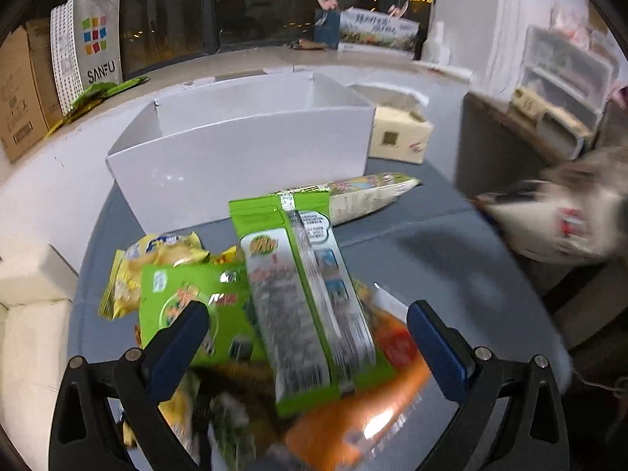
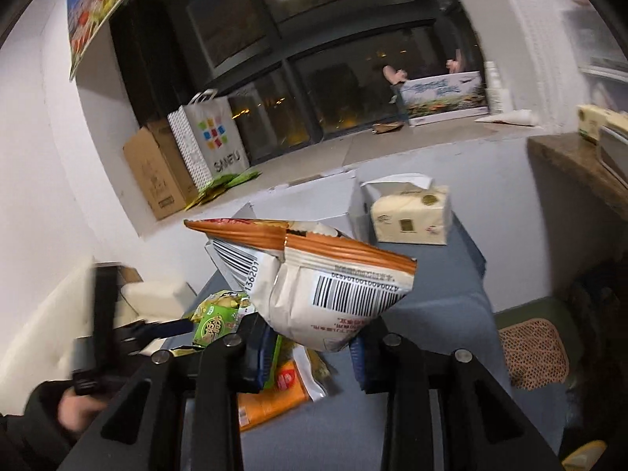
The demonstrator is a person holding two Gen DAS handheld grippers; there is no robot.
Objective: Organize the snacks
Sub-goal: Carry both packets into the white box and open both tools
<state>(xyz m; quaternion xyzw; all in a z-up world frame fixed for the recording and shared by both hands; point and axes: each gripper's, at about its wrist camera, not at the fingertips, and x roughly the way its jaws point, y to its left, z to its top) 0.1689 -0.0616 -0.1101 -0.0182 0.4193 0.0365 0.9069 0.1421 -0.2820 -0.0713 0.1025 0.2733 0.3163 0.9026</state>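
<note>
A pile of snack packets lies on the grey table (image 1: pixel 431 243) in front of a white divided box (image 1: pixel 235 149). My left gripper (image 1: pixel 310 314) hovers open over the pile. A long green packet (image 1: pixel 298 294) lies between its blue fingers (image 1: pixel 188 329), which do not touch it. Around it are a yellow packet (image 1: pixel 157 251), an orange packet (image 1: pixel 373 412) and a patterned long packet (image 1: pixel 365 196). My right gripper (image 2: pixel 310 347) is shut on a white and orange snack bag (image 2: pixel 325 286), held up above the table with its barcode facing me. That bag shows as a blur (image 1: pixel 557 227) in the left wrist view.
A pack of tissues (image 1: pixel 400 137) sits right of the box. Behind, on the window ledge, stand a white shopping bag (image 1: pixel 86 43) and a cardboard box (image 1: pixel 19 90). A brown side table (image 2: pixel 581 168) rises at the right. A person's hand (image 2: pixel 78 408) holds the left gripper.
</note>
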